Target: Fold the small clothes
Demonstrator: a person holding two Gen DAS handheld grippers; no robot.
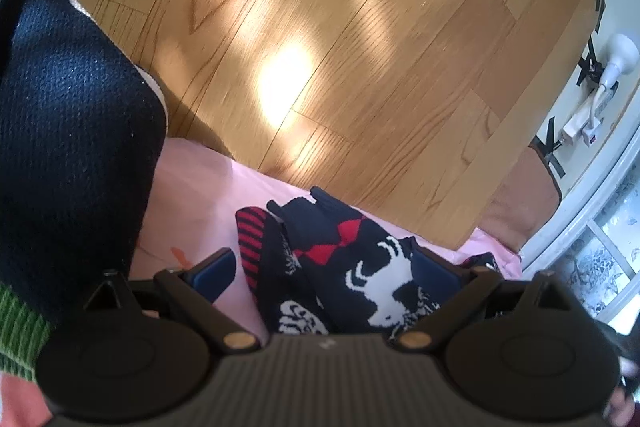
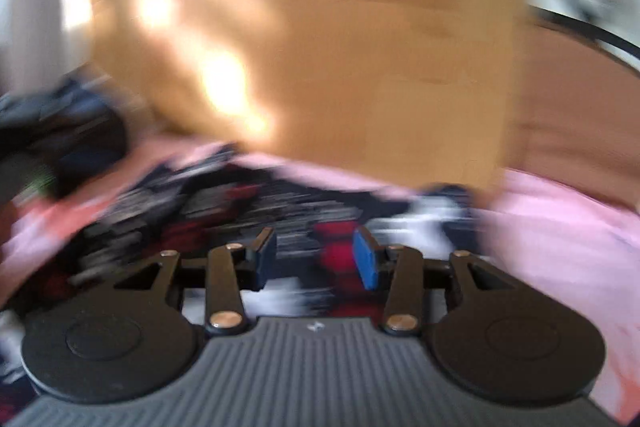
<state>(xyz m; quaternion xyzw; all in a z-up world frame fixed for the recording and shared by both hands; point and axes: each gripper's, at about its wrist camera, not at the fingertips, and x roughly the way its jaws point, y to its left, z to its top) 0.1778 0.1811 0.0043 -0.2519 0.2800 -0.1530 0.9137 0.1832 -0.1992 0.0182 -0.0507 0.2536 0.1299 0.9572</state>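
Both jaws apart over patterned sock (image 1: 352,267).

Two garments (image 1: 352,267) (one patterned), one sheet (image 1: 208,195)

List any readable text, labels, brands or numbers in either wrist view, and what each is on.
No readable text in either view.
Patterned black, red and white garment: white figures and motifs, not letters.
Left gripper body: small pale mark, too small to read.
Right gripper body: small pale mark, too small to read.
Right wrist view: motion-blurred, nothing legible.
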